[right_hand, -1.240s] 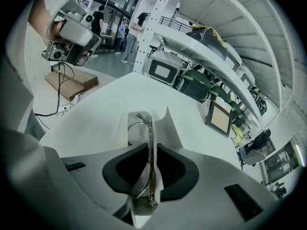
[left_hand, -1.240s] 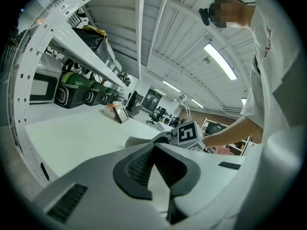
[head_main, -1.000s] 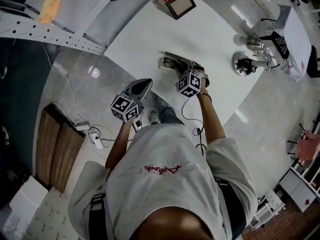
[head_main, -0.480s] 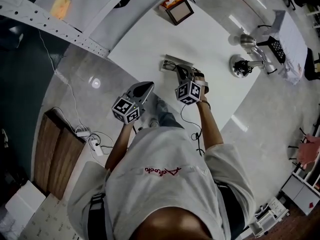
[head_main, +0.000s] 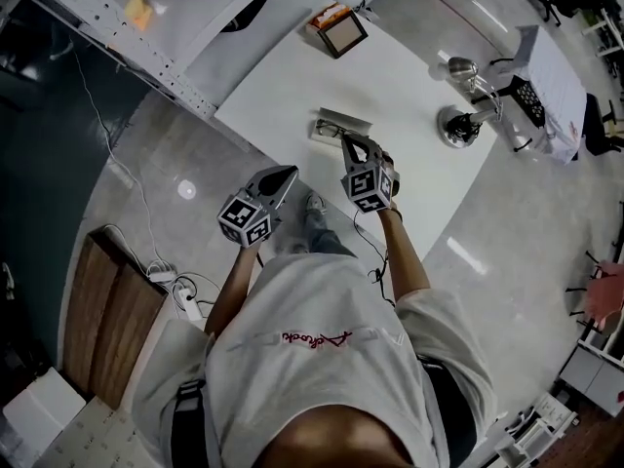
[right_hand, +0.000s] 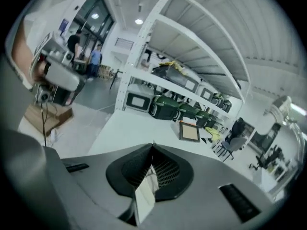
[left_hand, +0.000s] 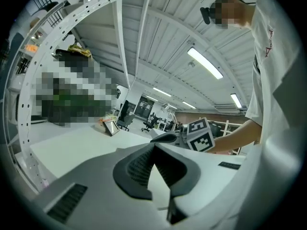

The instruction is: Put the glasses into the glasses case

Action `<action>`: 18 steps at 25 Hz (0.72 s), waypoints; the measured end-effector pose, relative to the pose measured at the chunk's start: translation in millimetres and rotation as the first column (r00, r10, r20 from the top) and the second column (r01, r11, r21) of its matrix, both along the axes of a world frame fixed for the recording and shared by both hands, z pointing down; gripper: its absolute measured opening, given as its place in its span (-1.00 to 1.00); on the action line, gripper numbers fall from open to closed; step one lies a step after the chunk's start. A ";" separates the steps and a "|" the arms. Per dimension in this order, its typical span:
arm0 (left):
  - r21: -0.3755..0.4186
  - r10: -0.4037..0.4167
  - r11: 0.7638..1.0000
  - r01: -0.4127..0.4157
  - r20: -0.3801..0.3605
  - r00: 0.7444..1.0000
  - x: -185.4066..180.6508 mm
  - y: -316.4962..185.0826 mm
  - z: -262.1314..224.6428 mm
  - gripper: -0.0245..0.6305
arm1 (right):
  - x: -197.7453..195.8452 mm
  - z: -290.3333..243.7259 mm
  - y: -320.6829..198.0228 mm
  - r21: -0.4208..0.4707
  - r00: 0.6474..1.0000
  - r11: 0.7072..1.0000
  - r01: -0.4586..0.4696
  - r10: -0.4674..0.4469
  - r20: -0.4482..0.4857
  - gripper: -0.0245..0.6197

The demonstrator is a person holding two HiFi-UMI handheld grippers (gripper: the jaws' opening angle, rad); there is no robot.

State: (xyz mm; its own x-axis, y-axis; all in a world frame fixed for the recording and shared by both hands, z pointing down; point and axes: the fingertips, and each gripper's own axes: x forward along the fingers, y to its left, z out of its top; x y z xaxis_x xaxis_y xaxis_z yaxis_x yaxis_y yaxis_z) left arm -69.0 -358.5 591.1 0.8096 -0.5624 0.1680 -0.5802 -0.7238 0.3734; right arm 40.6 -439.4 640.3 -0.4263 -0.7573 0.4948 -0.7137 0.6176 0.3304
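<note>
On the white table lies the grey glasses case with the dark-framed glasses resting at its left part. My right gripper hangs just on the near side of the case, lifted off the table. In the right gripper view its jaws are closing and pinch a small pale flat piece, like a cloth or card. My left gripper is held over the table's near edge, left of the right one, its jaws shut and empty.
A wooden-framed box stands at the table's far side. A metal stand and a metal cup are at the right. A perforated white rack runs along the left. Cables lie on the floor.
The right gripper has come up off the case toward the person and its jaws have closed. The left gripper has risen a little.
</note>
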 end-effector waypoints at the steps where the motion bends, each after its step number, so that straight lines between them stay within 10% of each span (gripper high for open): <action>1: 0.010 0.003 1.000 -0.003 0.001 1.000 0.7 2.9 -3.1 -0.85 | 2.8 -10.3 1.9 -0.005 0.995 0.999 -0.040 0.040 0.086 -0.90; 6: 0.063 0.015 0.998 -0.015 0.002 1.000 2.1 20.9 -21.3 -0.85 | 14.5 -62.0 25.9 -0.061 0.798 0.980 -0.188 0.188 0.572 -0.90; 9: 0.096 0.021 0.995 -0.022 0.006 1.000 2.1 31.9 -31.2 -0.85 | 15.6 -81.1 50.3 -0.058 0.689 0.976 -0.212 0.191 0.699 -0.90; 18: 0.153 0.058 0.987 -0.059 0.010 0.998 14.0 88.2 -49.6 -0.85 | 10.8 -96.2 125.0 -0.010 0.687 0.977 -0.211 0.156 0.710 -0.90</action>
